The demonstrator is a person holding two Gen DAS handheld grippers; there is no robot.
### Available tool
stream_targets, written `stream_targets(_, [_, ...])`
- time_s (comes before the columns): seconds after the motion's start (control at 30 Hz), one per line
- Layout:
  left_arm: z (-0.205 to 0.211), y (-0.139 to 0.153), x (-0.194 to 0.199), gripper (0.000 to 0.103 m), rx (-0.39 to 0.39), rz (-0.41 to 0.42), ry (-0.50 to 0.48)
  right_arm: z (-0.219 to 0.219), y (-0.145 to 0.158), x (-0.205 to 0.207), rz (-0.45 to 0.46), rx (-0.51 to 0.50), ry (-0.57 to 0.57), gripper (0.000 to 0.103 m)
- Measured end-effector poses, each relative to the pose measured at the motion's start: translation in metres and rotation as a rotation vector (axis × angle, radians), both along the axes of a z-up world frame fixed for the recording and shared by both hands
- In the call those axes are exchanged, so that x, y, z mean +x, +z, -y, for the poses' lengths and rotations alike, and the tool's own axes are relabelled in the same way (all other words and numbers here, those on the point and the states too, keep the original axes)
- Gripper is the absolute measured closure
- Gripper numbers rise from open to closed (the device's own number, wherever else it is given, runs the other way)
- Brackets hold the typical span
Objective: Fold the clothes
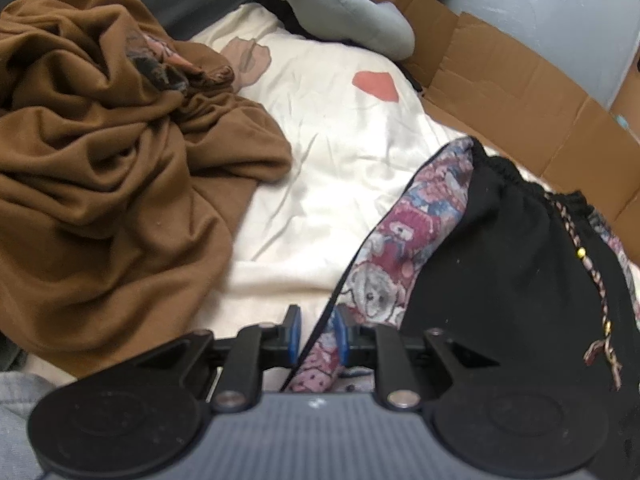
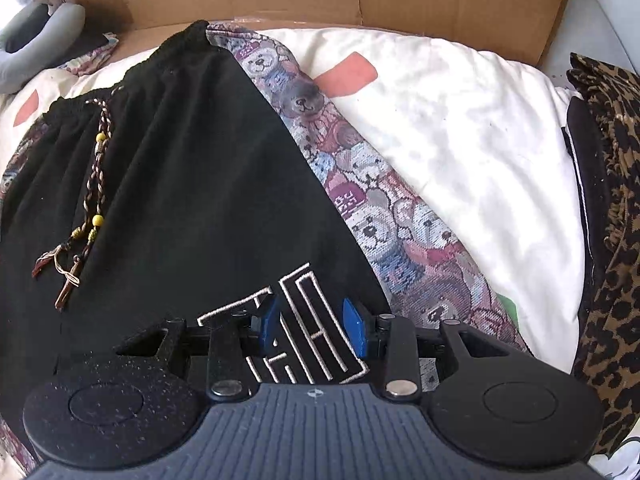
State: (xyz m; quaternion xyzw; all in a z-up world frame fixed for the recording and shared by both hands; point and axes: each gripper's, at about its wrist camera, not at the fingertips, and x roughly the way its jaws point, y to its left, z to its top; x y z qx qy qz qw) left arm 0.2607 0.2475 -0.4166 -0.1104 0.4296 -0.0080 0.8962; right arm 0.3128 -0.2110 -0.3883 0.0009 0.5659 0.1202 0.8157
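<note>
Your left claw [image 1: 316, 334] sits low over the bed, its blue pads a little apart, with the piped edge of the black trousers [image 1: 512, 280] running between them; whether the pads actually pinch that edge, you cannot tell from this view. The trousers lie on the cream sheet [image 1: 340, 152], waistband away from you, with teddy-bear patterned panels [image 1: 404, 236] down the sides and a braided drawstring [image 1: 600, 280] resting on the black cloth. A crumpled brown garment [image 1: 108, 168] is heaped to the left, apart from the trousers. Flattened cardboard [image 1: 500, 88] lines the far side of the bed.

Your right claw [image 2: 310, 326] is spread, its pads standing either side of the white embroidered emblem [image 2: 304, 320] on the trousers [image 2: 192, 168]. A leopard-print cloth [image 2: 616, 216] lies at the right edge of the sheet [image 2: 460, 128].
</note>
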Motion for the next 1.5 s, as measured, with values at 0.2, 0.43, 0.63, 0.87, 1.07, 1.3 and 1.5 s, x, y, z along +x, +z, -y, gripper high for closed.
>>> stream_targets(0.2, [0.007, -0.002, 0.002, 0.085, 0.017, -0.006, -0.055, -0.004, 0.001, -0.005, -0.001, -0.003, 0.015, 0.061])
stream_targets(0.43, [0.008, -0.004, 0.003, 0.098, 0.050, -0.027, -0.090, -0.001, 0.000, -0.001, 0.016, -0.003, 0.015, 0.061])
stream_targets(0.63, [0.004, 0.006, 0.002, 0.101, 0.134, -0.006, -0.092, 0.007, -0.001, 0.005, 0.052, -0.008, -0.002, 0.061])
stream_targets(0.87, [0.006, -0.001, 0.011, 0.100, 0.177, -0.044, -0.100, 0.015, 0.002, 0.019, 0.110, -0.012, -0.011, 0.061])
stream_targets(1.07, [0.005, 0.009, 0.014, 0.096, 0.179, -0.025, -0.105, 0.018, 0.008, 0.037, 0.186, -0.024, -0.005, 0.061])
stream_targets(1.3, [0.013, 0.025, 0.032, 0.093, 0.176, 0.006, -0.110, 0.015, 0.006, 0.064, 0.223, -0.019, -0.007, 0.061])
stream_targets(1.5, [0.027, 0.029, 0.064, 0.092, 0.158, 0.043, -0.136, 0.008, 0.001, 0.092, 0.248, 0.002, -0.052, 0.061])
